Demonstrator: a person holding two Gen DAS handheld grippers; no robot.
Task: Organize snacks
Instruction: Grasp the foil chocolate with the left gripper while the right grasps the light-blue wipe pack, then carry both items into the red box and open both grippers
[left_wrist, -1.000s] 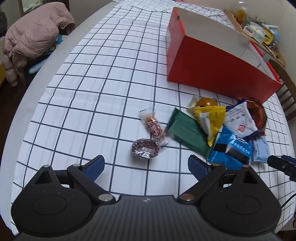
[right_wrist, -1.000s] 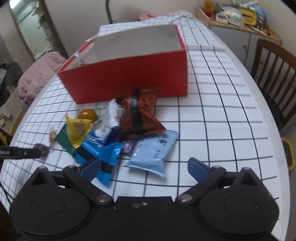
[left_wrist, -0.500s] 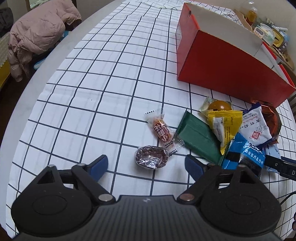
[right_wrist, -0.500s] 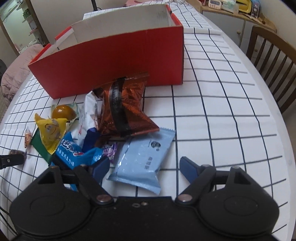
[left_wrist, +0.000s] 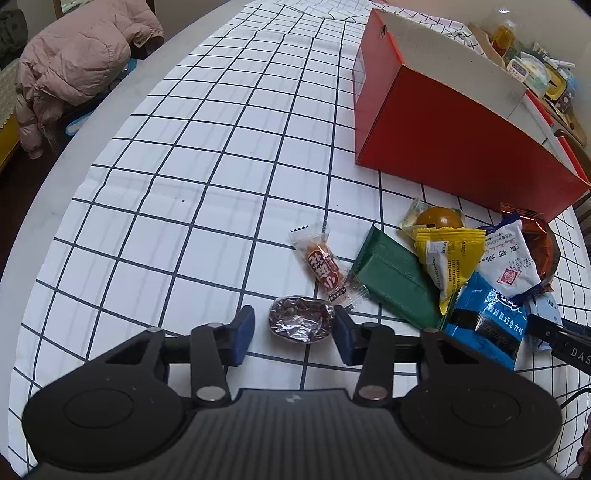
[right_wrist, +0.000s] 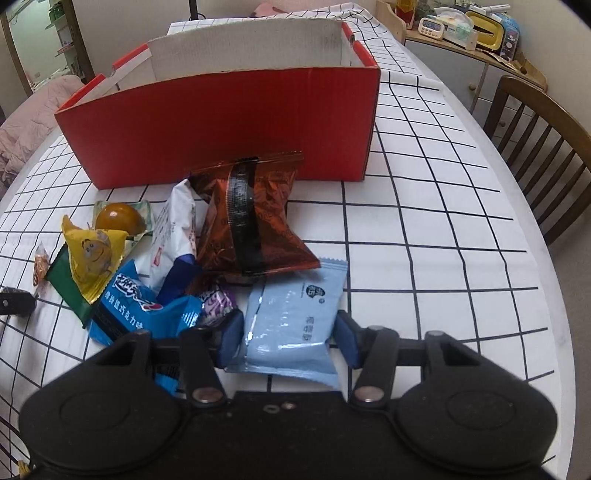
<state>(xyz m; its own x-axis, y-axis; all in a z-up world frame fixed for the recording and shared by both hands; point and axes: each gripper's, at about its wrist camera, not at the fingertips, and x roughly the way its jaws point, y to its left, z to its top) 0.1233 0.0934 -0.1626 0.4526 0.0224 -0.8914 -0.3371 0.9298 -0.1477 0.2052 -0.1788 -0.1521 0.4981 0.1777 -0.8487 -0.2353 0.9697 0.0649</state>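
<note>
Now your left gripper (left_wrist: 293, 334) brackets the foil-wrapped candy (left_wrist: 301, 324), jaws narrowed but not clamped; your right gripper (right_wrist: 288, 338) straddles the pale blue packet (right_wrist: 295, 325), likewise unclamped.

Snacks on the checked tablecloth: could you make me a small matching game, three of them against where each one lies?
Things:
1. silver foil candy
2. pale blue packet
3. copper-brown bag

Places:
A. propped against the red box
B. between the left gripper fingers
C. between the right gripper fingers

Pairs: 1-B, 2-C, 3-A
</note>
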